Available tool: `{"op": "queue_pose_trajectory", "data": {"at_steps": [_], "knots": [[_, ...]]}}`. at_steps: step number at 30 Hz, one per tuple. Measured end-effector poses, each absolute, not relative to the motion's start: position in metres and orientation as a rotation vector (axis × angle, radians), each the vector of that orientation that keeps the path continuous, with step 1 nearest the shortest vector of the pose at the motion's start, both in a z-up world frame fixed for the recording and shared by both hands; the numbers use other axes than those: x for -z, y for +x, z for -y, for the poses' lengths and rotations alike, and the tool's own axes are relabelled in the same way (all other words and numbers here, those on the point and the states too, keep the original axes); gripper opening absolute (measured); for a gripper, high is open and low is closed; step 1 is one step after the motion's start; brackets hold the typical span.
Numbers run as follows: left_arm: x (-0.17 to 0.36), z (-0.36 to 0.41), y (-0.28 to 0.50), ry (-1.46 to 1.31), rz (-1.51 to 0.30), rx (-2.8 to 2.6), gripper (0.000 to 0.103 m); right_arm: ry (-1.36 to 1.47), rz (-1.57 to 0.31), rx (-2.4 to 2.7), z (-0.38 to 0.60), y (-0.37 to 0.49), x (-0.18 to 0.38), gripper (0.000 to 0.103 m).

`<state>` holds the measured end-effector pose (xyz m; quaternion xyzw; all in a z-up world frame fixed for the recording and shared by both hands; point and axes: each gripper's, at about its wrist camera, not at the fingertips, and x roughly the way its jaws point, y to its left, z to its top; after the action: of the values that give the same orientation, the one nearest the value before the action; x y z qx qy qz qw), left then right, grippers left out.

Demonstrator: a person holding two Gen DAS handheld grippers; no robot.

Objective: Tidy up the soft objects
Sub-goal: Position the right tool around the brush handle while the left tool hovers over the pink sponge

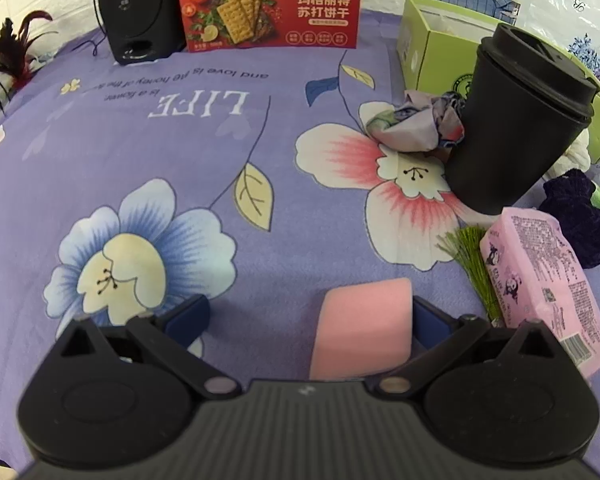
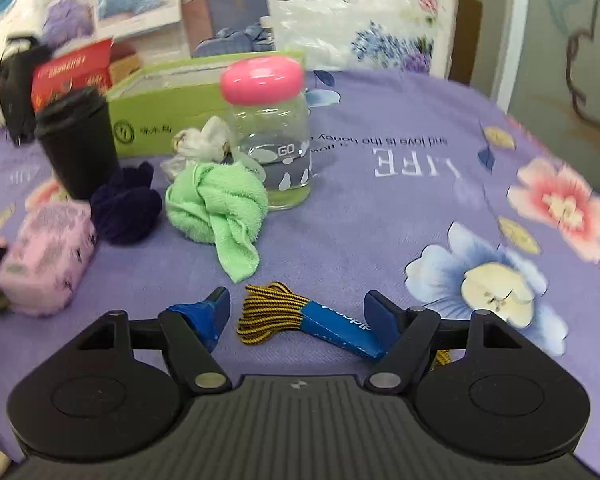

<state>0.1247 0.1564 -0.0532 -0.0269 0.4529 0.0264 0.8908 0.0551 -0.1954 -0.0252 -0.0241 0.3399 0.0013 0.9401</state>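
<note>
My left gripper is open over the purple floral cloth. A pink sponge lies between its fingers, close against the right finger. My right gripper is open around a bundle of yellow-black laces with a blue paper band; the band touches the right finger. Other soft things: a green towel, a dark purple velvet pouch, a pink tissue pack, a crumpled floral cloth, a white cloth.
A black lidded cup stands by a green open box. A glass jar with a pink lid stands behind the towel. A red cracker box and a black speaker stand at the back. A green tassel lies by the tissue pack.
</note>
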Motion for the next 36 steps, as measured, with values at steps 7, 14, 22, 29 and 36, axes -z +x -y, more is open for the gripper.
{"op": "queue_pose_trajectory", "data": {"at_steps": [7, 14, 22, 29, 36], "knots": [[0.052, -0.159, 0.120, -0.060, -0.950, -0.047, 0.103, -0.193, -0.770, -0.179, 0.212, 0.069, 0.035, 0.060], [0.053, -0.161, 0.117, -0.038, -0.947, -0.004, 0.103, -0.190, -0.844, -0.457, 0.248, 0.095, 0.036, 0.066], [0.053, -0.150, 0.115, 0.022, -0.945, 0.046, 0.103, -0.161, -0.779, -0.402, 0.247, 0.093, 0.045, 0.079], [0.056, -0.143, 0.117, 0.051, -0.926, 0.137, 0.103, -0.142, -0.775, -0.368, 0.251, 0.092, 0.046, 0.083], [0.056, -0.141, 0.115, 0.027, -0.929, 0.116, 0.098, -0.139, -0.772, -0.350, 0.249, 0.094, 0.049, 0.088]]}}
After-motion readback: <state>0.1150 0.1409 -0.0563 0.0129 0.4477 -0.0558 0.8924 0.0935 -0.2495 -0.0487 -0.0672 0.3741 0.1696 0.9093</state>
